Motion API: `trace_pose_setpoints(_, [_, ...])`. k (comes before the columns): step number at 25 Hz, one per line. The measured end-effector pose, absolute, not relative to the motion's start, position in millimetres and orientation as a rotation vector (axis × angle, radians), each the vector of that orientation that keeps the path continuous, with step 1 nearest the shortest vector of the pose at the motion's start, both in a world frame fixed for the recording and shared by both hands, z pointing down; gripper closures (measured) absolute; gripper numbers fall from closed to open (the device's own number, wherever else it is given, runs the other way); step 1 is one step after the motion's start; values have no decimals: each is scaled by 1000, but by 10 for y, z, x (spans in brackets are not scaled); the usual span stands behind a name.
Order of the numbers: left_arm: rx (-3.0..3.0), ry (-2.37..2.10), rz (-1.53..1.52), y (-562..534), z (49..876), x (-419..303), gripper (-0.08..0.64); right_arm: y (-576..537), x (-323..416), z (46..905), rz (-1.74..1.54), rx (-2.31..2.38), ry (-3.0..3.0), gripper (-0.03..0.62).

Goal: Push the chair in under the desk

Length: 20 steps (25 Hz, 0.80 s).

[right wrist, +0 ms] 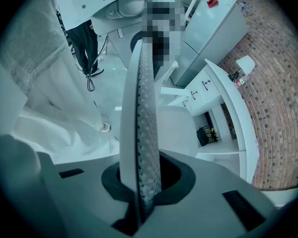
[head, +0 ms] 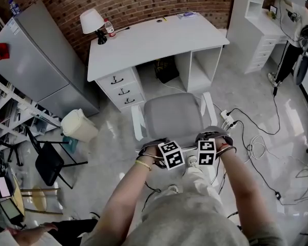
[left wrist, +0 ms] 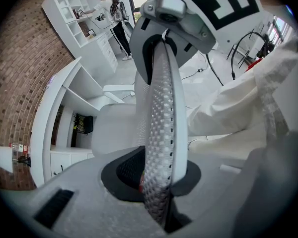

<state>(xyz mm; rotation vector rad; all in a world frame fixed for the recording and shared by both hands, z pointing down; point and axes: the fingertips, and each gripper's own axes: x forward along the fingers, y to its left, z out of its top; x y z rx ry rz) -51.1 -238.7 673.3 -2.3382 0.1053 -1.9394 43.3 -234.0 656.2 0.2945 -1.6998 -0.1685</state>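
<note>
Standing in the middle of the head view, the grey chair (head: 172,114) with white armrests faces the kneehole of the white surface (head: 154,37). Its seat lies just below that opening in the frame and is not yet under it. The left tongs (head: 154,147) and right tongs (head: 212,136) sit side by side at the chair's near edge, both pointing steeply down. In each gripper view the mesh backrest (left wrist: 161,133) runs straight up the frame's middle, and both tongs are clamped on its top rim.

A lamp (head: 92,22) and a bottle (head: 109,28) stand at the upper left corner of the surface. A grey fridge (head: 38,60) stands at the left, with a white bin (head: 79,125) below it. Cables (head: 256,142) trail over the floor at the right.
</note>
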Motion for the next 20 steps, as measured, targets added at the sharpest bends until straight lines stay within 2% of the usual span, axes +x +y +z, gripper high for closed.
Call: trace_pose_setpoints(20, [-2348,129,-1954,-3025,6742,-335,492,-3005,617,6564,-199,286,-1700,572])
